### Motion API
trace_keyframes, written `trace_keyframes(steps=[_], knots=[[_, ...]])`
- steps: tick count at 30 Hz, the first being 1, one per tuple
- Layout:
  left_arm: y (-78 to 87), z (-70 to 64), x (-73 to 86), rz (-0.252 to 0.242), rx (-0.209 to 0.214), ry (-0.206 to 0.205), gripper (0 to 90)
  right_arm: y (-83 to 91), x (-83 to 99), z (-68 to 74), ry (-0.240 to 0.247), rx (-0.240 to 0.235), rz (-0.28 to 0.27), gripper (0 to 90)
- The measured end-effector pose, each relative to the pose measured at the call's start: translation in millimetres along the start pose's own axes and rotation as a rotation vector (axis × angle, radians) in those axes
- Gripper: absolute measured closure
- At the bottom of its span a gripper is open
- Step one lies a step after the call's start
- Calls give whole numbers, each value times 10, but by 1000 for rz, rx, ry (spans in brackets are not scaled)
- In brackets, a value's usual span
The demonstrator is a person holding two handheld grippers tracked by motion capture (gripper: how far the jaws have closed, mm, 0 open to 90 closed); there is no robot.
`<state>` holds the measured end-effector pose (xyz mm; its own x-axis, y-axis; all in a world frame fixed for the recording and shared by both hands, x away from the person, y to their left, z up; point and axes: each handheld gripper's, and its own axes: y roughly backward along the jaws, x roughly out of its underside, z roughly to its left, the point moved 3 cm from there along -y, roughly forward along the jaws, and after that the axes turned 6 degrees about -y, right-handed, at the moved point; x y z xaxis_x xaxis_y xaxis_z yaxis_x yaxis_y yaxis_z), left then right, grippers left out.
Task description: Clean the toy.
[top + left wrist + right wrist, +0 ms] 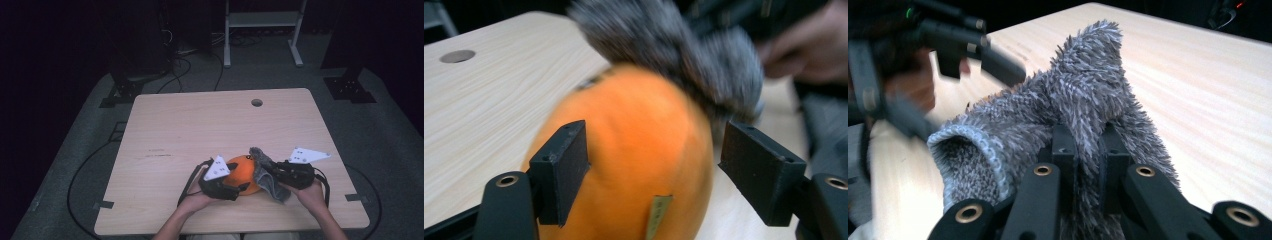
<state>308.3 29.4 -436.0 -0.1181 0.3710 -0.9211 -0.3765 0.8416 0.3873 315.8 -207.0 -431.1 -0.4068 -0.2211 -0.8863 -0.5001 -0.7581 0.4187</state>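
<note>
Light wooden table [200,125] with rounded corners, carrying a round hole [257,102] near its far edge and faint dark marks [157,152] left of centre. Grey floor [390,150] surrounding the table, with black cables [185,70] running across it behind the far edge and a cable loop [75,175] at the left side. White frame [262,30] standing on the floor beyond the table. Black stand bases [122,92] and [350,87] at the far left and far right corners. Tape strips [102,205] and [352,197] at the near table edges.
</note>
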Motion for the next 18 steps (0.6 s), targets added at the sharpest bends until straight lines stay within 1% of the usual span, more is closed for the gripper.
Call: trace_keyframes(steps=[1,2,3,4,5,6,7,8,9,10,11,13,14,15,16,17,18], knots=[[11,31,3,-6,-22,12,256,18,16,-12,-8,-12,2,810],[12,60,15,4,-57,10,249,27,32,-15,0,-12,3,810],[2,83,33,8,-71,18,245,30,43,-9,12,-21,4,810],[-11,97,53,7,-71,33,235,30,51,-5,24,-32,3,809],[-31,99,75,15,-71,43,239,31,53,-5,30,-27,6,809],[-58,88,98,30,-69,41,250,32,56,-15,31,-23,9,809],[-95,56,126,35,-66,40,260,33,62,-29,24,-16,17,809],[-117,34,142,37,-65,45,267,40,65,-58,18,11,22,809],[-150,-7,162,49,-58,43,270,50,63,-72,8,21,25,810],[-159,-25,170,56,-55,29,271,67,52,-73,-5,13,23,810],[-161,-43,177,60,-52,19,272,78,43,-52,-1,12,18,811],[-142,-40,179,69,-36,14,272,88,17,46,46,4,17,811],[-116,-31,170,76,-21,8,272,87,15,68,58,0,20,811],[-85,-16,151,72,-6,9,270,82,20,80,64,-15,23,810],[-56,0,126,53,7,14,259,76,30,74,60,-37,32,810],[-27,18,103,32,7,12,257,72,44,63,59,-46,39,810],[-12,37,87,12,-3,13,257,70,55,52,62,-45,41,810]])
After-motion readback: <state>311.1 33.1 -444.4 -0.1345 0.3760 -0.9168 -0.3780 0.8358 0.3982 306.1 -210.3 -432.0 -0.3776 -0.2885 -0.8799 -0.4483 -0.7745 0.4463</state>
